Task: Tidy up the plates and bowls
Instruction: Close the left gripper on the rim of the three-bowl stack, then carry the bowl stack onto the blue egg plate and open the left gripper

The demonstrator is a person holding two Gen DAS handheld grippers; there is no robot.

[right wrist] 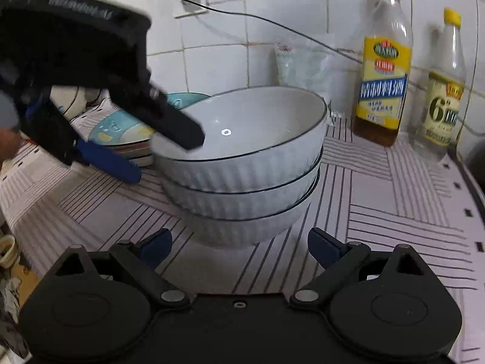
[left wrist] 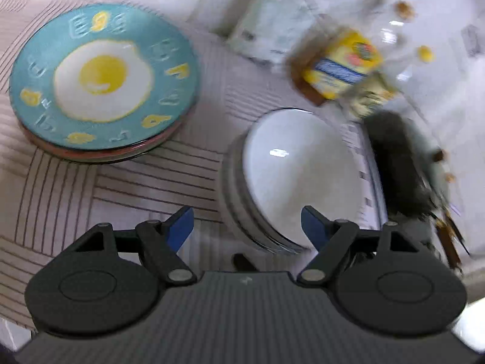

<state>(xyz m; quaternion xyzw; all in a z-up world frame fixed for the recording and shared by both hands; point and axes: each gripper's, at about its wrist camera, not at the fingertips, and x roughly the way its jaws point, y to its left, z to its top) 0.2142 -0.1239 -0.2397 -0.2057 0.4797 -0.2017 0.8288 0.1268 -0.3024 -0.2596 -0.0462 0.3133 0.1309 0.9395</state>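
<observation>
A stack of three white ribbed bowls (right wrist: 242, 170) with dark rims stands on the striped counter; it also shows from above in the left wrist view (left wrist: 300, 176). A stack of plates (left wrist: 103, 82), topped by a teal plate with a fried-egg picture, lies to its left, partly hidden in the right wrist view (right wrist: 121, 130). My left gripper (left wrist: 247, 227) is open and empty above the near-left rim of the bowls; it shows in the right wrist view (right wrist: 166, 154) with one finger over the top bowl's rim. My right gripper (right wrist: 239, 247) is open and empty just in front of the stack.
A yellow-labelled bottle (right wrist: 383, 69) and a clear bottle (right wrist: 444, 91) stand at the tiled wall right of the bowls. A plastic bag (right wrist: 303, 63) leans behind them. A cable (right wrist: 257, 18) runs along the wall. The counter edge (right wrist: 473, 194) lies to the right.
</observation>
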